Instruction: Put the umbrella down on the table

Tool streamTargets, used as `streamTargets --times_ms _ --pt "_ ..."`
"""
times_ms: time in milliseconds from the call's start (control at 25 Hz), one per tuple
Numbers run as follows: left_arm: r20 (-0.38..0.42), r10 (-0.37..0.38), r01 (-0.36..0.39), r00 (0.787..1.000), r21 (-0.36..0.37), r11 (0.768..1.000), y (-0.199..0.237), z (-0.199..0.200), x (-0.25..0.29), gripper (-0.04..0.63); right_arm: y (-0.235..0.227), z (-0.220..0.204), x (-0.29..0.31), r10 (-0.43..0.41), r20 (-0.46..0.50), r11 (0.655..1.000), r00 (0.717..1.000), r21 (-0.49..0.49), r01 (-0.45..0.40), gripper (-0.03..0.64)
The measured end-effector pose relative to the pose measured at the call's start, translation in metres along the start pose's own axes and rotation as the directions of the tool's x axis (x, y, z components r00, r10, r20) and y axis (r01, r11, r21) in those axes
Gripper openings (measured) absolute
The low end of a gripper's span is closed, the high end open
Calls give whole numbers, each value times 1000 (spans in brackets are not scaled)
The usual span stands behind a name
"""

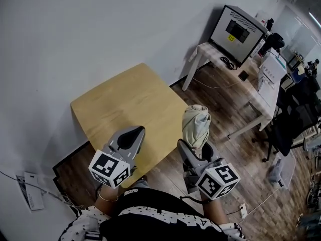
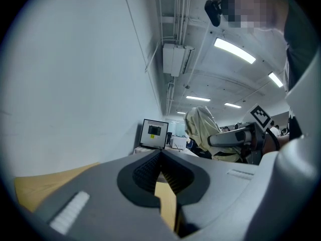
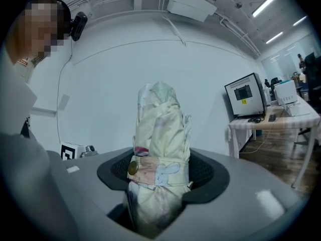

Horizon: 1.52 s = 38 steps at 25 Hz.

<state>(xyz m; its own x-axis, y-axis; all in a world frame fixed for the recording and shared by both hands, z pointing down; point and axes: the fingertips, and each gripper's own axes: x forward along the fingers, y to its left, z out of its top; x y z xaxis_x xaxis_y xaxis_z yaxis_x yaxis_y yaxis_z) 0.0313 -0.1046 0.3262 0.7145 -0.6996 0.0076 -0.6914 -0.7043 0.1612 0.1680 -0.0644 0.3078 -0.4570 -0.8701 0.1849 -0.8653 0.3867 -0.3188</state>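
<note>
A folded pale cream umbrella point(image 1: 196, 124) stands upright in my right gripper point(image 1: 196, 152), which is shut on it beside the right edge of the wooden table point(image 1: 125, 104). In the right gripper view the umbrella point(image 3: 159, 149) fills the middle, wrapped by a strap with a brass snap, both jaws pressed against its sides. My left gripper point(image 1: 131, 134) hovers over the table's near edge, jaws closed together with nothing between them. The left gripper view shows its ribbed pads point(image 2: 150, 172) meeting, and the umbrella point(image 2: 203, 129) to the right.
A white wall runs behind the table. A white desk point(image 1: 235, 69) with a monitor point(image 1: 238, 31) stands at the back right, with cables on the wood floor. Office chairs point(image 1: 296, 119) and clutter lie at the far right. A white power strip point(image 1: 30, 190) lies at lower left.
</note>
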Motion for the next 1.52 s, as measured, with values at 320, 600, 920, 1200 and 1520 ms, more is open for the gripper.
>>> streamTargets --times_ms 320,600,920,1200,1520 --pt "31 -16 16 999 -1 1000 28 1 -5 -6 11 -3 40 11 -32 1000 999 -4 -11 293" --pt "11 35 -35 999 -17 999 46 -11 -18 -8 18 -15 62 36 -75 999 997 3 -36 293" --pt "1 121 -121 993 -36 992 59 -17 -20 -8 12 -16 85 109 -129 994 986 5 -109 293" --pt "19 193 -192 981 -57 980 61 -19 -12 -8 -8 -18 113 159 -177 987 971 14 -159 293" --pt "-17 308 -308 951 -51 950 81 -31 -16 -8 -24 -40 150 206 -241 979 948 42 -202 293"
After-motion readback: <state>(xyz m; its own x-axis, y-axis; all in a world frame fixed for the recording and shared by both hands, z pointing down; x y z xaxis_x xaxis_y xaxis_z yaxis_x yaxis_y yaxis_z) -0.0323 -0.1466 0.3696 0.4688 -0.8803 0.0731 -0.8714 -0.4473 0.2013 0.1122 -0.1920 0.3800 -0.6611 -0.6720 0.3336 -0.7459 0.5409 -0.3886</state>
